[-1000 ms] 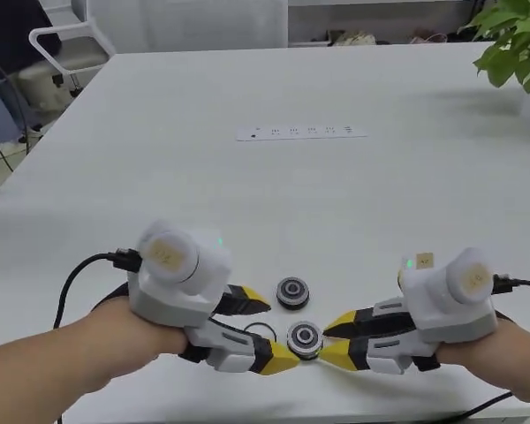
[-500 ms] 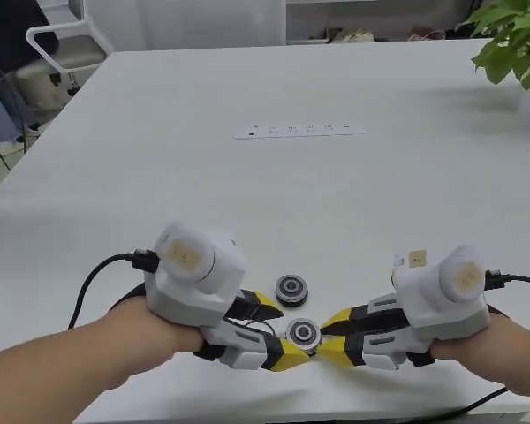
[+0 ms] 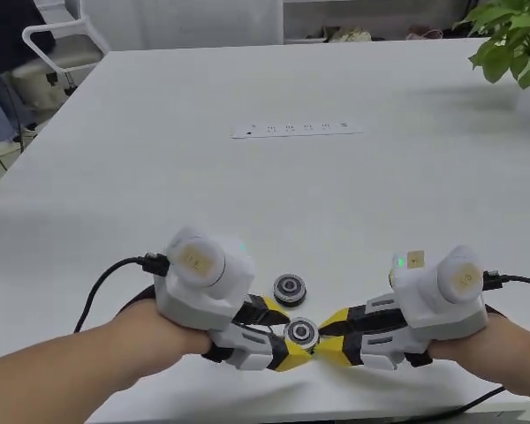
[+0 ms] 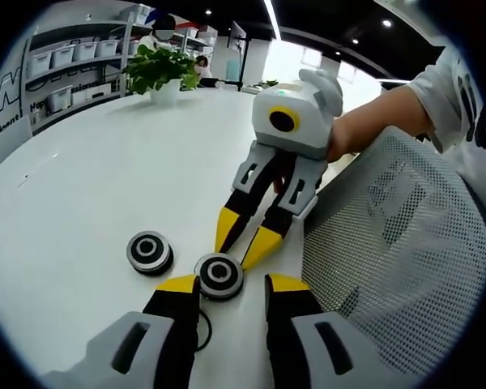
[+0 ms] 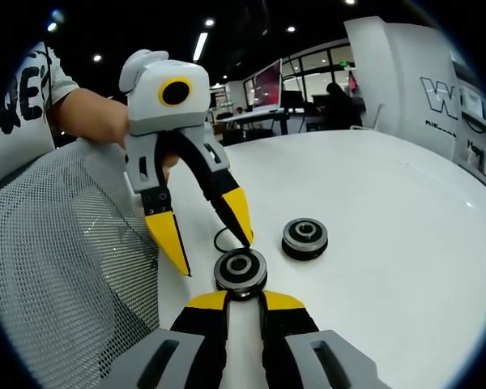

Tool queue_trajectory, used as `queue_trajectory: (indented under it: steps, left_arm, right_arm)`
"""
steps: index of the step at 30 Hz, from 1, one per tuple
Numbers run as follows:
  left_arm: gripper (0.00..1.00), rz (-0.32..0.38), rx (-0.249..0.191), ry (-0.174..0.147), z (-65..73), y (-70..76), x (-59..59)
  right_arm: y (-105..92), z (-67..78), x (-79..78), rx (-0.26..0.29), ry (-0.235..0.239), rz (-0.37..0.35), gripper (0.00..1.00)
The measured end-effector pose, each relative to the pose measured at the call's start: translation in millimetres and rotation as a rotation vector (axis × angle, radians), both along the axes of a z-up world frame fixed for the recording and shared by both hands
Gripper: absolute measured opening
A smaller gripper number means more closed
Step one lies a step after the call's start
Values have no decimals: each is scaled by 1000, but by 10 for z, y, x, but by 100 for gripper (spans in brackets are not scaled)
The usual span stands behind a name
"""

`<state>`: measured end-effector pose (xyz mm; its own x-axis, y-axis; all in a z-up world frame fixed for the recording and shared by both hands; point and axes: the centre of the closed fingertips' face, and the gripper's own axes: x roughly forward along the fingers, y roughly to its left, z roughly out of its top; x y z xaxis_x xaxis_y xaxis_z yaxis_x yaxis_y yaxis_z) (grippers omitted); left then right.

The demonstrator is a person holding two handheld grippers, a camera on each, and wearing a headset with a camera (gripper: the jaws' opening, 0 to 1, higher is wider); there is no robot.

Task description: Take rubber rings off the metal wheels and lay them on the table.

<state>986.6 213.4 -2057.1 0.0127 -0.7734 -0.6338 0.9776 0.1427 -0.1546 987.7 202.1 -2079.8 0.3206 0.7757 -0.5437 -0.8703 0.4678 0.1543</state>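
In the head view both grippers lie low over the near edge of the white counter (image 3: 247, 203), tips toward each other. The left gripper (image 3: 278, 352) and right gripper (image 3: 331, 337) meet at the near wheel (image 3: 300, 332), which lies flat between their yellow tips. The far wheel (image 3: 290, 285) lies just beyond it, apart from both grippers. A power strip (image 3: 290, 130) lies mid-counter and a plant (image 3: 512, 40) stands at the far right corner.

In the left gripper view its own fingers (image 4: 178, 285) stand wide apart with nothing clamped. The near wheel (image 4: 219, 275) sits at the tip of one of them, and the far wheel (image 4: 150, 252) lies beside it. The right gripper (image 4: 241, 240) comes in from across the counter with its tips close together, right at the near wheel's rim.

In the right gripper view its own fingers (image 5: 206, 301) leave only a narrow gap, with bare counter showing through it. The near wheel (image 5: 240, 271) sits just ahead of the tips, though whether they touch it is hard to tell. The left gripper (image 5: 211, 239) is spread wide opposite. A thin black loop, probably a loose rubber ring (image 5: 221, 241), lies on the counter by one of its tips. The far wheel (image 5: 304, 237) is off to the side.
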Motion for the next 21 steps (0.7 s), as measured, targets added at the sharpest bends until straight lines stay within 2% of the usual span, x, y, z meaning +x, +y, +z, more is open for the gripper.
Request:
queue_trajectory:
  steps: [6,10,11,15,21]
  left_arm:
    - [22,8,-9,4,-4,-28,23]
    - [18,5,-15,-5,-11,-39,14]
    - [18,2,-13,-19,-12,-40,15]
    - [16,3,-9,-34,-16,-38,26]
    - [12,14,-7,-74,-30,-37,60]
  right_arm:
    - [3,0,-1,3,-1,-2,11]
    - [2,2,-2,7,-1,-4,11]
    - [2,1,-3,8,-1,-4,11]
    - [4,2,-3,9,-2,-4,11]
    - [3,1,-7,9,-3,-5,11]
